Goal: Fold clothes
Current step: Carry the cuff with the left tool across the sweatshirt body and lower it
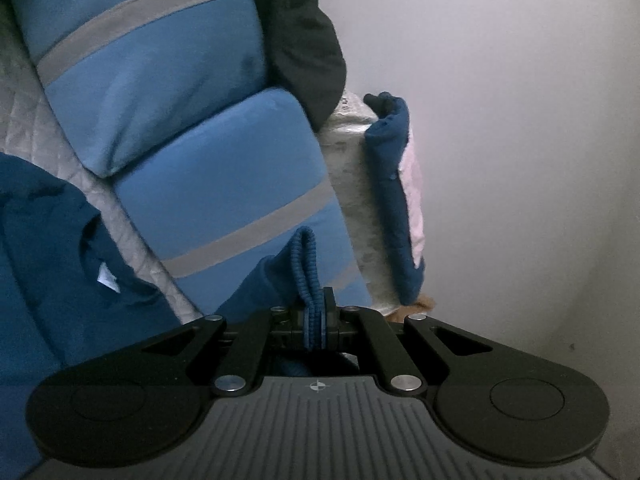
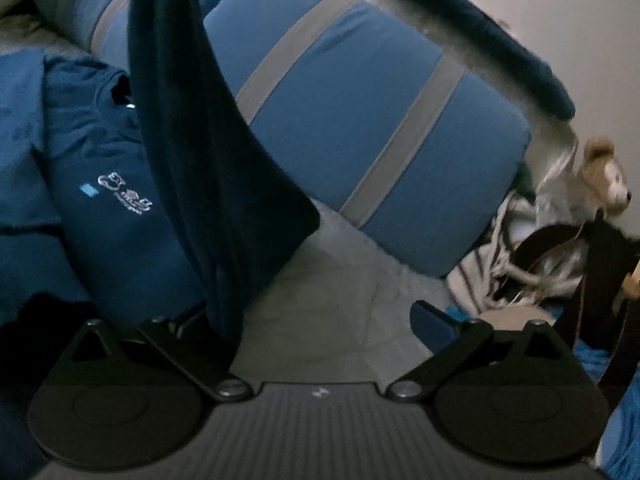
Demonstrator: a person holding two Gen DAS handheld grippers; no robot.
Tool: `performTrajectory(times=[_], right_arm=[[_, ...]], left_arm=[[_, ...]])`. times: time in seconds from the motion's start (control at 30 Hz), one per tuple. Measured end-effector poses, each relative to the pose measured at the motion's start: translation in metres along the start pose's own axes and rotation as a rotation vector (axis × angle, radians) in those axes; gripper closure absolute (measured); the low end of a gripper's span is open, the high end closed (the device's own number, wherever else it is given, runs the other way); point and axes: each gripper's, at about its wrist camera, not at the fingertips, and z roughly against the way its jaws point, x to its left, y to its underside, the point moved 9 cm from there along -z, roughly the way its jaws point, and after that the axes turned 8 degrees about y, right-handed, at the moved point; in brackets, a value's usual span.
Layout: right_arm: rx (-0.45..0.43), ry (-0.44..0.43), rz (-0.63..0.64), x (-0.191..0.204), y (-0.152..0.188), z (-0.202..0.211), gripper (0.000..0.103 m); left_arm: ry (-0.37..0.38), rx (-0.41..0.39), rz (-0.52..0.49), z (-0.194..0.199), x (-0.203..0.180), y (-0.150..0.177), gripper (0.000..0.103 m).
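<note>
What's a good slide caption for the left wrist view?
Left gripper shut on blue ribbed cuff beside striped pillows.

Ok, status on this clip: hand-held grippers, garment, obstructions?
Left hand-held gripper shut on ribbed cuff of blue sweatshirt. Right hand-held gripper open, dark cloth draped past one finger. Striped pillows close behind.

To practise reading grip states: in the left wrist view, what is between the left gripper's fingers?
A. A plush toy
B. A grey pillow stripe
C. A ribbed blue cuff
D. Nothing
C: the left gripper is shut on the ribbed blue cuff, which loops up from its closed fingers.
</note>
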Motion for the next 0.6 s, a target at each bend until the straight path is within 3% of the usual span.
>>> performTrajectory(times=[0.3, 0.43, 0.6], right_arm=[[-0.014, -0.148, 0.116, 0.032, 0.001, 0.017, 0.071], [0.002, -0.169, 0.122, 0.038, 0.000, 0.020, 0.081], [-0.007, -0.177, 0.166, 0.042, -0.004, 0.025, 0.083]], left_arm=[[-0.098, 0.124, -0.152, 0.030, 0.025, -0.005, 0.098], [-0.191, 0.190, -0.219, 0.050, 0.059, -0.003, 0.098], [-0.309, 0.272, -0.291, 0.079, 0.106, 0.000, 0.098]])
